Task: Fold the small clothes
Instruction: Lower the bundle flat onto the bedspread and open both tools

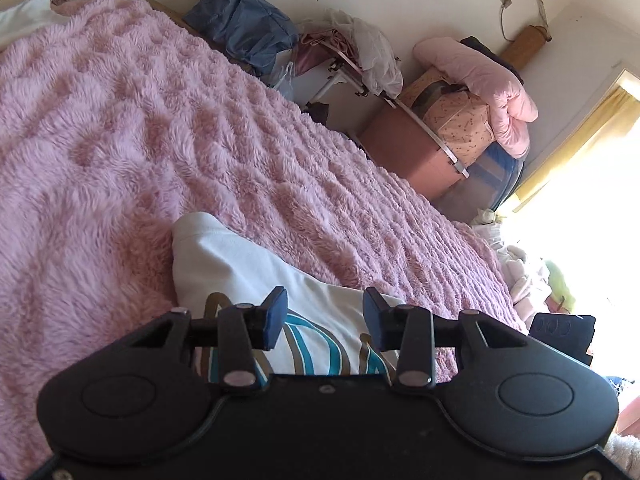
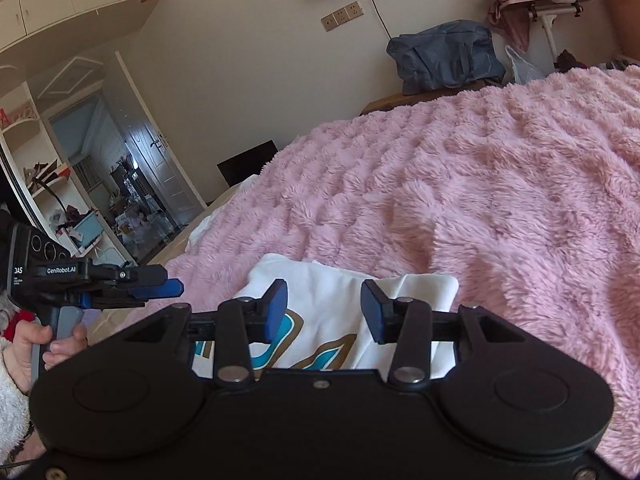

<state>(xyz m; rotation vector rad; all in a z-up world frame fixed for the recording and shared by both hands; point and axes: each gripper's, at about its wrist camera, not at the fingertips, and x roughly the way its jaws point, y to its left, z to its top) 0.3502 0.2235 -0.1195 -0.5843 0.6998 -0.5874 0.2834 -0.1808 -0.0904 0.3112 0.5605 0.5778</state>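
A small white garment (image 1: 248, 264) with a teal and brown print lies folded on the pink fluffy blanket (image 1: 160, 140), close to the blanket's near edge. My left gripper (image 1: 325, 318) hovers just over the garment, open, with only cloth showing behind the gap between its blue pads. The right wrist view shows the same garment (image 2: 332, 292) below my right gripper (image 2: 325, 312), which is also open and holds nothing. My left gripper (image 2: 176, 287) appears side-on at the left there, held by a hand (image 2: 24, 344) in a fleecy white sleeve, off the garment's left edge.
Beyond the bed's far edge sit a blue bag (image 1: 244, 28), a small table heaped with clothes (image 1: 352, 52) and a pink box under stacked bedding (image 1: 460, 120). A pile of laundry (image 1: 520, 272) lies by the bright window. An open door (image 2: 160, 172) and shelves stand at the left.
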